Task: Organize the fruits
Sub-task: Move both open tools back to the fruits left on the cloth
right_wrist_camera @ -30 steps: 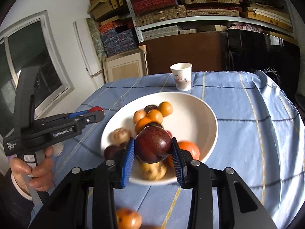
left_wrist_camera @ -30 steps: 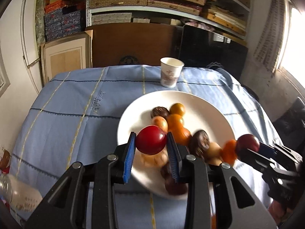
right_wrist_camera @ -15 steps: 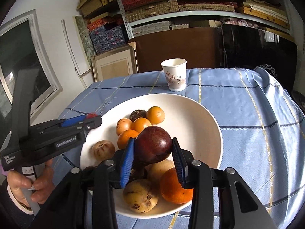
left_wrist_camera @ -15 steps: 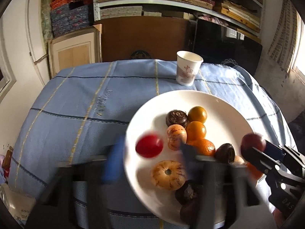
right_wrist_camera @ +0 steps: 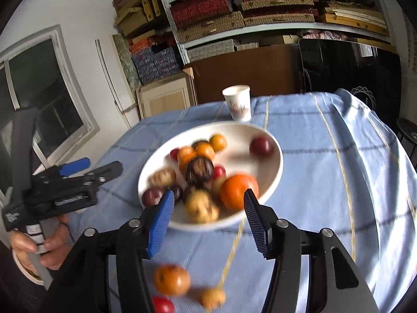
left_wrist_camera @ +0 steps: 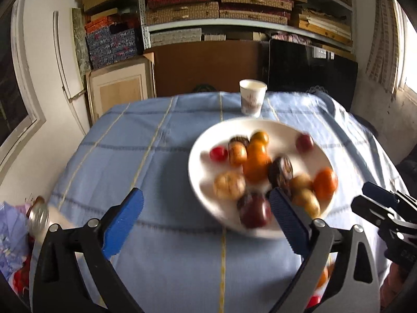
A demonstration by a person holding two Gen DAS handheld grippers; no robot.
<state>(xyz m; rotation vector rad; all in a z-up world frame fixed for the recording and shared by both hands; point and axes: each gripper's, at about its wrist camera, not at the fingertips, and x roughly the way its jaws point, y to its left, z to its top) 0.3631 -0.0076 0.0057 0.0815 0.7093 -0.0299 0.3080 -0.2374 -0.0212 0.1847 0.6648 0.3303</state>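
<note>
Both tongs are found empty. The left tongs (left_wrist_camera: 206, 219) stand wide apart, their jaws having just been opening, with nothing between the blue pads. The right tongs (right_wrist_camera: 207, 219) stand partly open, also just opened, and nothing is gripped.

A white plate (right_wrist_camera: 273, 180) rests on the blue-clothed counter (right_wrist_camera: 325, 182) and carries most of the fruit; a dark red fruit (right_wrist_camera: 262, 146) lies apart near its far rim. A paper cup (right_wrist_camera: 238, 101) stands just beyond the plate.

Three fruits are noted off the plate, near the counter's front edge: an orange fruit (right_wrist_camera: 172, 279), a small yellow fruit (right_wrist_camera: 212, 297) and a red fruit (right_wrist_camera: 163, 305).

The step in hand is judged to be fetching these strays. Each should be approached with the jaws open, straddled across its middle and closed on gently, since round fruit may roll.
</note>
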